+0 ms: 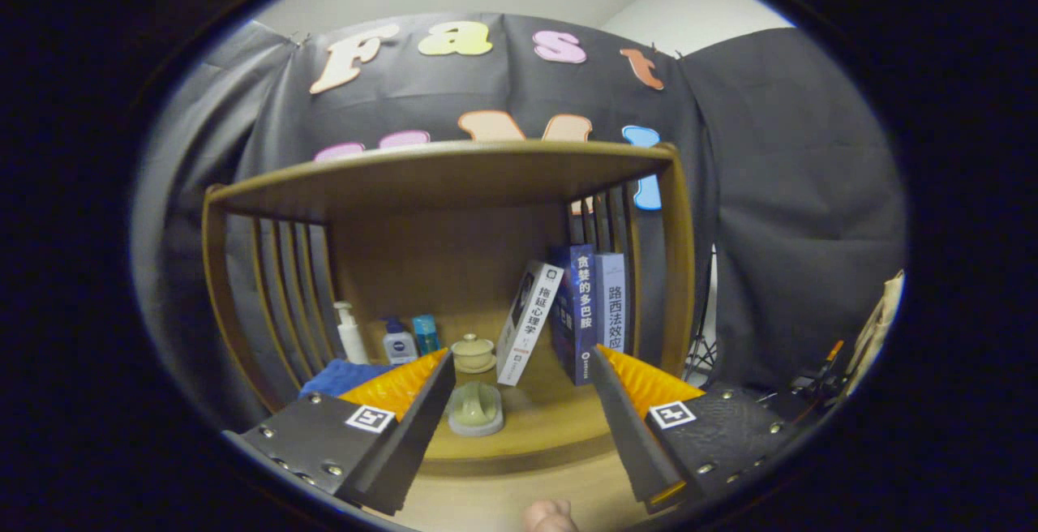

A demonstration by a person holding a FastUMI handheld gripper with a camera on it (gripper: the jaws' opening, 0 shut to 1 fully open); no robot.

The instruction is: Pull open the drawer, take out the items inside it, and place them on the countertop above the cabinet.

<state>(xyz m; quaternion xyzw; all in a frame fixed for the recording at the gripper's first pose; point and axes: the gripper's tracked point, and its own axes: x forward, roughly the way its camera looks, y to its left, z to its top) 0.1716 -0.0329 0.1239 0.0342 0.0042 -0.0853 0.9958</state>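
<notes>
Zero items moved yet, far as I can judge. My claw is spread wide w/ nothing between the fingers, aimed at a wooden shelf unit w/ slatted sides that sits on the bench.

What's on the shelf, beyond the fingers:
- small lidded ceramic cup toward the back, and a pale green ceramic piece on a round base just ahead of the fingers, between them
- three books to the right; the nearest one leans, the other two stand upright against the slats
- pump bottle, a small blue-capped bottle and a teal container at back left
- blue cloth front left, partly behind my left finger

The drawer: can't see it. It should be in the cabinet below, under where I'm pointing, so no telling whether it's open or shut, or what's in it. My guess is the whole job is still ahead: drop down, find the handle, pull, lift things out one by one, set them on top. Whether any piece on the shelf came out of the drawer, I can't say.

A fingertip of my hand peeks in below the claw.
</notes>
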